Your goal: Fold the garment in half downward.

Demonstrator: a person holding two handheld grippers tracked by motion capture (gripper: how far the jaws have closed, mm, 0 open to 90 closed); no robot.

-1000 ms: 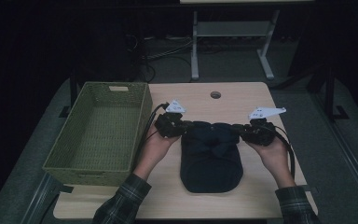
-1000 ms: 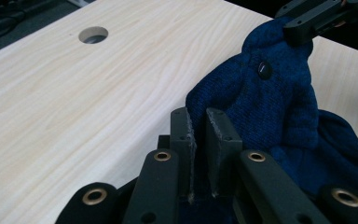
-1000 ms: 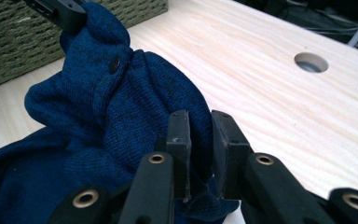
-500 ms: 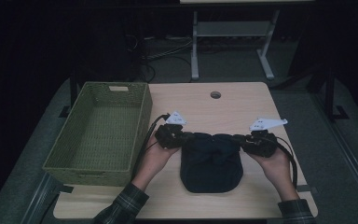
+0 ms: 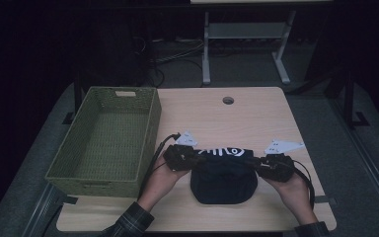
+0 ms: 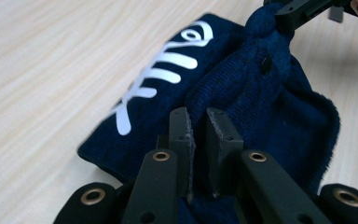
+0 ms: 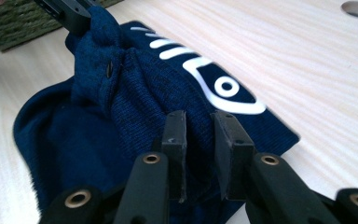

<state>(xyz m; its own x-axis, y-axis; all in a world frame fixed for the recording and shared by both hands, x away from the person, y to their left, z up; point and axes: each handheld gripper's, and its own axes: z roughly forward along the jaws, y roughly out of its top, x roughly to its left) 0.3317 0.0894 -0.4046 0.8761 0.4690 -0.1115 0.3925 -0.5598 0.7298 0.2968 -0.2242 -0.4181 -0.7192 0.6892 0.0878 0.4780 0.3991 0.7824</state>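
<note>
A dark navy cloth with a white fish-bone print lies on the wooden table, its far edge folded over toward the person. My left gripper pinches the fold's left end and my right gripper pinches its right end. In the left gripper view the jaws stand close together on a bunch of cloth. In the right gripper view the jaws clamp a ridge of cloth. Each view shows the other gripper's tip at the opposite corner.
A green woven basket, nothing in it, stands along the table's left side, close to my left hand. A round cable hole sits near the table's far edge. A desk frame and cables lie on the dark floor beyond.
Both grippers have come toward the person with the cloth's far edge, folding it over. The white fish print now faces up and the cloth looks shorter.
</note>
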